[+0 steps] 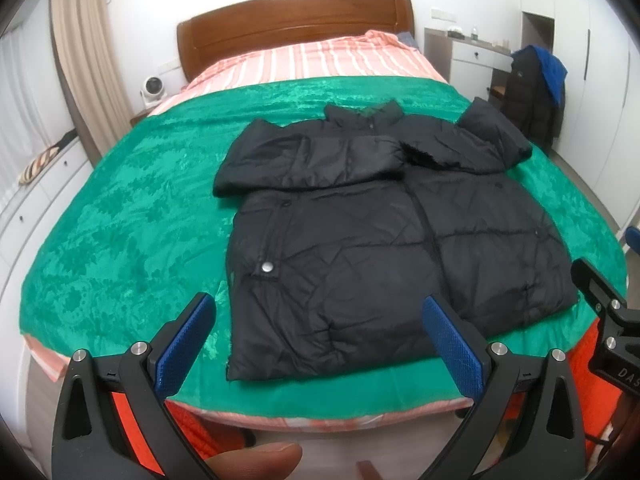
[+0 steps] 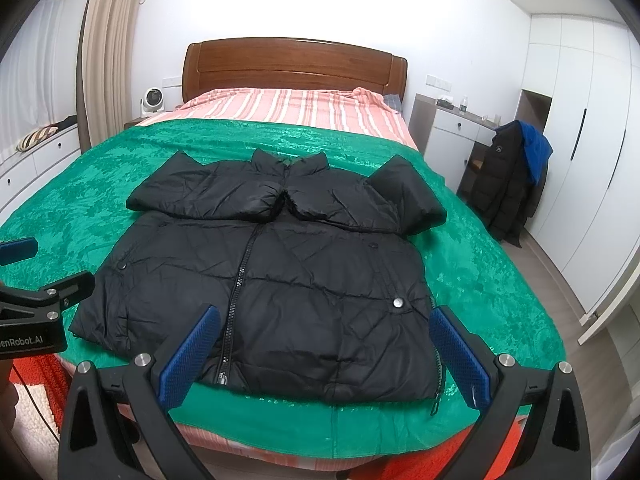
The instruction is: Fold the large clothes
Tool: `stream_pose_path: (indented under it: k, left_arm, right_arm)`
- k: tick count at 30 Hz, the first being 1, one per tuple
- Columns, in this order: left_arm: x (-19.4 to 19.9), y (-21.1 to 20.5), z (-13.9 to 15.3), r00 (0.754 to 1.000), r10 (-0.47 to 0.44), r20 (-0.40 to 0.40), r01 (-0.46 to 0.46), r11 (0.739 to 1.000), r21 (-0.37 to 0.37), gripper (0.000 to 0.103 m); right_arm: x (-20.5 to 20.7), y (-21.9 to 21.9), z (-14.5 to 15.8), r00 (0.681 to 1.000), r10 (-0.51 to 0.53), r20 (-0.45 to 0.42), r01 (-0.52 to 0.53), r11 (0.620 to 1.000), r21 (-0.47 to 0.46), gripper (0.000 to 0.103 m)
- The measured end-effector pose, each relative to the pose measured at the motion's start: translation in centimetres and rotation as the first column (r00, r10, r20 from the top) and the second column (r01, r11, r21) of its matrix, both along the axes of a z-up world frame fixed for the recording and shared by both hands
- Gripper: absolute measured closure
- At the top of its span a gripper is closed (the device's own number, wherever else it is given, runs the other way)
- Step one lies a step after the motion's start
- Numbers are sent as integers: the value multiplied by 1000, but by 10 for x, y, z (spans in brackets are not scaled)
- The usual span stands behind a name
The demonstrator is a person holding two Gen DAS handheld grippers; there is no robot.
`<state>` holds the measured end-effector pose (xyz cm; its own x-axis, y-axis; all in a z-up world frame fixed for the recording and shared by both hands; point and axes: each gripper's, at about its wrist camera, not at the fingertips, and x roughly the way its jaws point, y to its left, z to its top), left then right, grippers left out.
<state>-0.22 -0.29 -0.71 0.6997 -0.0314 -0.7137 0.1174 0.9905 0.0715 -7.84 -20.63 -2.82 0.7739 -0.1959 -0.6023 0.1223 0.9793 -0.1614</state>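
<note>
We record, from the left wrist view:

- Black puffer jacket [image 1: 360, 240], laid flat and front up on the green blanket [image 1: 132, 216], both sleeves folded across the chest, collar toward the headboard [image 1: 296, 24].
- Silver snap button [image 1: 267, 267] on the jacket's left side as we see it.
- Left gripper [image 1: 320, 344], jaws spread wide, blue pads [image 1: 186, 344] empty, above the bed's near edge just short of the hem.
- Right gripper, partly seen at the right edge [image 1: 600, 292]; we cannot judge its jaws.
- Fingertip [image 1: 256, 460] at the bottom edge.
- Striped pink sheet [image 1: 320, 60] beyond the blanket.
- Small white fan [image 1: 152, 90] left of the bed.
- Dark coat with blue lining [image 1: 536, 92] hanging at the right.
</note>
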Motion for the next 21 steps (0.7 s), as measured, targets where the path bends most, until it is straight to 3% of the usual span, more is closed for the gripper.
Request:
stream_pose_path:
  k: [21]
  left_arm:
    - [0,0,-3,1000,-1,-6,1,1000,13,0]
  right_arm:
    - [-1,0,-4,1000,0,-3,0,1000,7,1]
